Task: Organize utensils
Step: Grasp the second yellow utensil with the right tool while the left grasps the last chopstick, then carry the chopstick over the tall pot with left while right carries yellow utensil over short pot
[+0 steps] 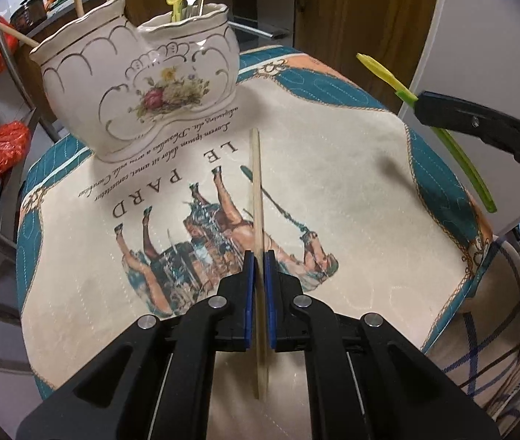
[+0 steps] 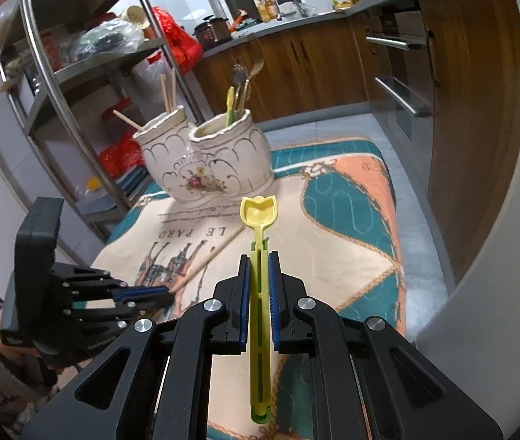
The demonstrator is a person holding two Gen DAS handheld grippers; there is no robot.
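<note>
Ahead of both hands, at the far end of the printed mat [image 1: 351,183], stands the twin ceramic utensil holder [image 1: 139,84]. The left hand-held gripper [image 1: 259,267] is closed on a wooden chopstick [image 1: 256,183], whose long axis points forward, toward the holder and slightly to its right. The holder's left pot [image 2: 163,139] already has chopsticks and is nearer to this hand. The right hand-held gripper [image 2: 259,267] clamps a yellow-green plastic spoon [image 2: 259,227], bowl forward, aimed at the right pot [image 2: 229,146] with cutlery.
</note>
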